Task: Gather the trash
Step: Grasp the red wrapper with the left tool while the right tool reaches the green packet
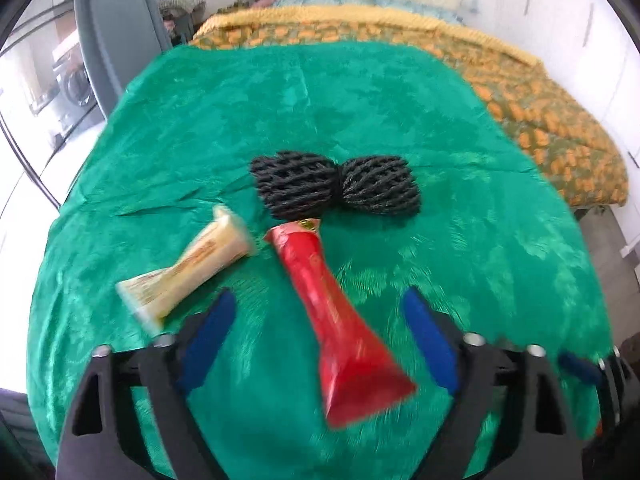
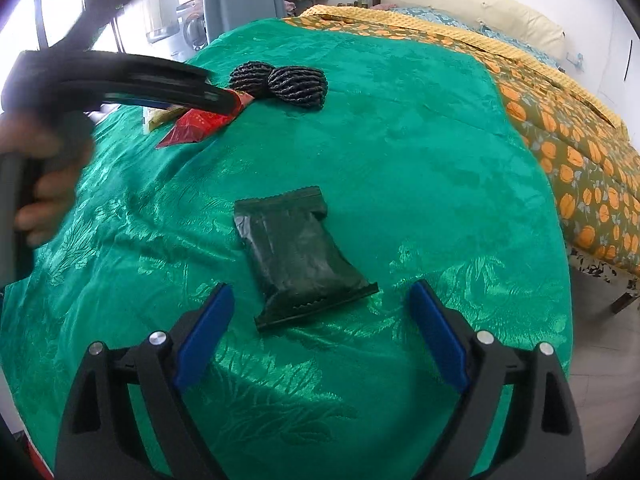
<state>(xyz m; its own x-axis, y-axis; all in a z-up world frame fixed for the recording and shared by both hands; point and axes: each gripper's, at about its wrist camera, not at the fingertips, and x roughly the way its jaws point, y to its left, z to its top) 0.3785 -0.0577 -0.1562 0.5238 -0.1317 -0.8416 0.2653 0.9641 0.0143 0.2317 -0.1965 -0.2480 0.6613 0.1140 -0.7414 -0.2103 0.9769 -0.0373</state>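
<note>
On green cloth: red wrapper lies between wide-spread fingers of left gripper, not gripped. Cream wrapper just left of red wrapper; black cord bundle just beyond it. Dark green wrapper lies well right of red wrapper, ahead of right gripper, fingers wide apart, empty. Orange bedspread beyond cloth.

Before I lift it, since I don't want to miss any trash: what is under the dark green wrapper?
The dark green wrapper lies flat on the green cloth, in front of the open right claw. Only cloth shows around it; whatever is beneath is covered.
</note>
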